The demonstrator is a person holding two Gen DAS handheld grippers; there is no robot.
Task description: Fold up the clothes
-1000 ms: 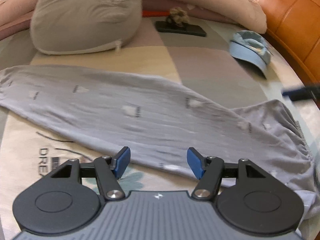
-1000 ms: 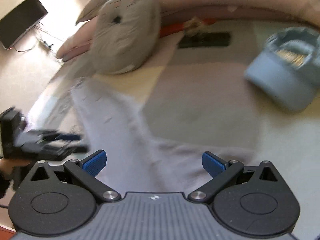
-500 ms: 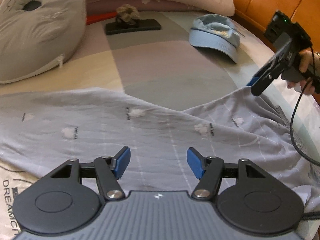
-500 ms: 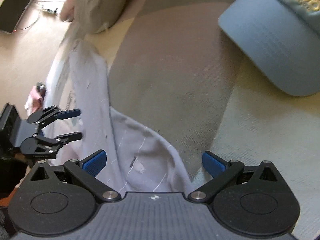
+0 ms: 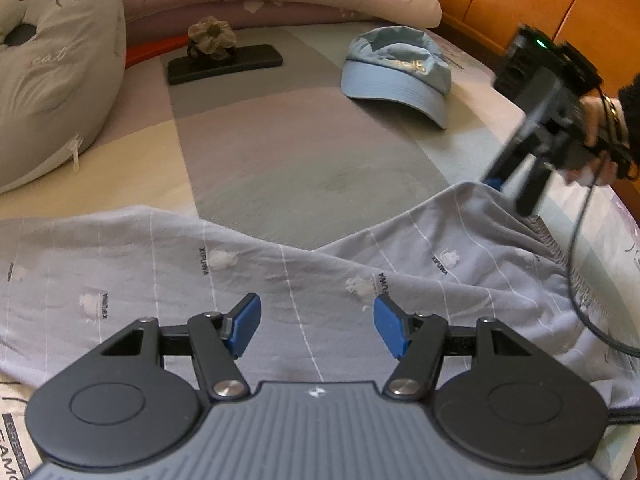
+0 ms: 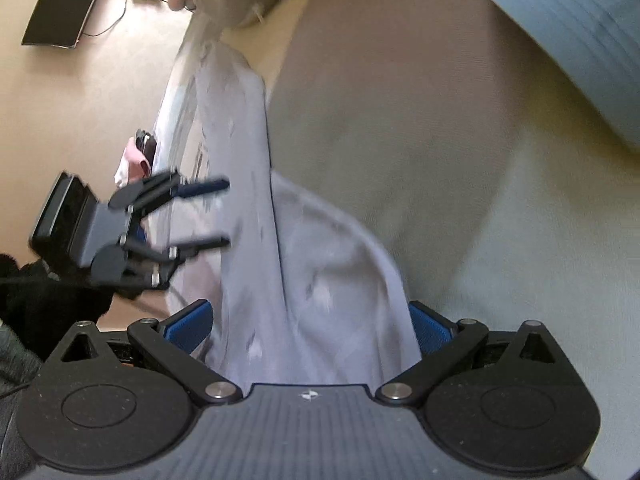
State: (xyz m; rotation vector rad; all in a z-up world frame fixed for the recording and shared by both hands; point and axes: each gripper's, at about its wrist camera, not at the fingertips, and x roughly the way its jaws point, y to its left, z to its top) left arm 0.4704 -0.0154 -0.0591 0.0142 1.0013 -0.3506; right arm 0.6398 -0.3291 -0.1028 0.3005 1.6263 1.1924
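One garment [image 5: 280, 280] (two open tongs [image 5: 316, 326])

bed [image 5: 280, 152] patchwork sheet | orange headboard [image 5: 540, 4] | tan floor [image 6: 100, 92] | daylight

The left gripper [image 5: 317, 328] points downward at a slant, and its two blue pads [image 5: 244, 326] stand clearly apart with nothing pressed between them. In the right wrist view the same gripper [image 6: 224, 214] appears at the left side, with both fingers parallel and separated. The right gripper [image 6: 310, 326] has its jaws spread wide; the blue pads [image 6: 188, 326] seem to press nothing, though this view is blurred. In the left wrist view a hand [image 5: 596, 136] with a dark sleeve holds the right gripper, tilted down.
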